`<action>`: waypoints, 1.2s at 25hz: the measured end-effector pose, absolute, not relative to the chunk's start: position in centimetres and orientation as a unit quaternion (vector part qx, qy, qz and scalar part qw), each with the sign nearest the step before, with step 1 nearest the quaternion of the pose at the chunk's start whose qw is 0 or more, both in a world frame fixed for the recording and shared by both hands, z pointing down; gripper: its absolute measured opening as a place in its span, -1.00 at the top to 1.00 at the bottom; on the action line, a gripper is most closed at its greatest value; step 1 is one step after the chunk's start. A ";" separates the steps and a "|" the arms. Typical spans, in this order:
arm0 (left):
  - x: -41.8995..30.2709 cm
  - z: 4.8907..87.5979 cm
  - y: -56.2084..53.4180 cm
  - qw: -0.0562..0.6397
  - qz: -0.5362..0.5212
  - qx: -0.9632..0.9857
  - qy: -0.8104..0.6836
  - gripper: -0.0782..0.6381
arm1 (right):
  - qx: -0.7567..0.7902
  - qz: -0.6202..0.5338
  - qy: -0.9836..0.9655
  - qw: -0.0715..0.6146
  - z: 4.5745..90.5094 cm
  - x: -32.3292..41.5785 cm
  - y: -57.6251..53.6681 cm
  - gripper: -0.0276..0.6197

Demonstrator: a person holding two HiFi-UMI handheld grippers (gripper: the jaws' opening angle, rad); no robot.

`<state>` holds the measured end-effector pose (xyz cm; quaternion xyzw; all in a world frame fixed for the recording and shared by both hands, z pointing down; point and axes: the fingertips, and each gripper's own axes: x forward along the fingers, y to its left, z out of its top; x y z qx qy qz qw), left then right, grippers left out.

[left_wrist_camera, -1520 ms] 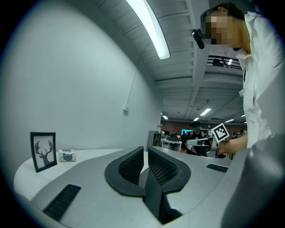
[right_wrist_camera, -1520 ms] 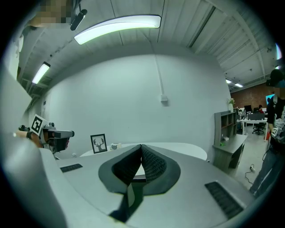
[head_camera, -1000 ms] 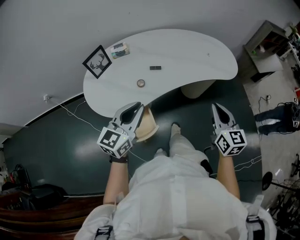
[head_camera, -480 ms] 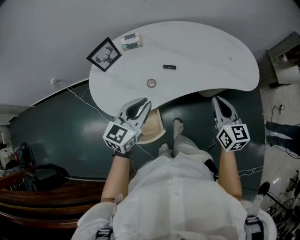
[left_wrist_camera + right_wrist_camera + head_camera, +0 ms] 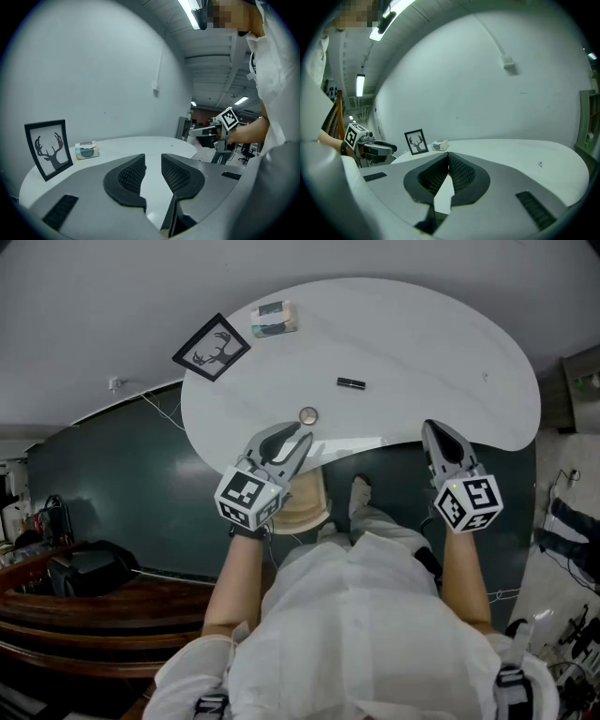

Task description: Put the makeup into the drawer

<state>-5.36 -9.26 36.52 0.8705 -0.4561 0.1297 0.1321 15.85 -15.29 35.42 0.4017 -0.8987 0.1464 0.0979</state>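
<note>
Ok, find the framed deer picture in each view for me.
Head view: framed deer picture at upper left, lying at an angle.
Left gripper view: far left, standing upright.
Right gripper view: small, left of centre.
Shared landmark: the small box just right of it.

Head view looks steeply down on the table [image 5: 422,343]; my gripper views sit low at its edge, facing the wall [image 5: 464,84], both catching the frame [image 5: 49,147].

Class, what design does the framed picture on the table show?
The picture shows a black antlered deer head on white, black frame; clearest in the left gripper view.
</note>
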 end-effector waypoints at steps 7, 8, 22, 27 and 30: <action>-5.0 38.6 -12.0 0.149 0.159 0.855 -0.471 0.40 | 0.368 0.154 -0.911 0.105 36.6 15.1 -19.4 0.89; -5.0 39.0 -12.3 0.152 0.163 0.853 -0.472 0.39 | 0.363 0.156 -0.912 0.107 36.9 14.9 -19.7 0.88; -5.7 45.8 -14.2 0.183 0.262 0.839 -0.441 0.14 | 0.345 0.185 -0.912 0.125 40.1 13.3 -19.8 0.88; -6.3 48.6 -15.1 0.202 0.293 0.829 -0.431 0.11 | 0.349 0.194 -0.907 0.136 41.0 13.5 -19.5 0.88; -6.7 50.5 -15.3 0.207 0.326 0.820 -0.423 0.10 | 0.351 0.197 -0.905 0.138 41.3 13.5 -19.5 0.88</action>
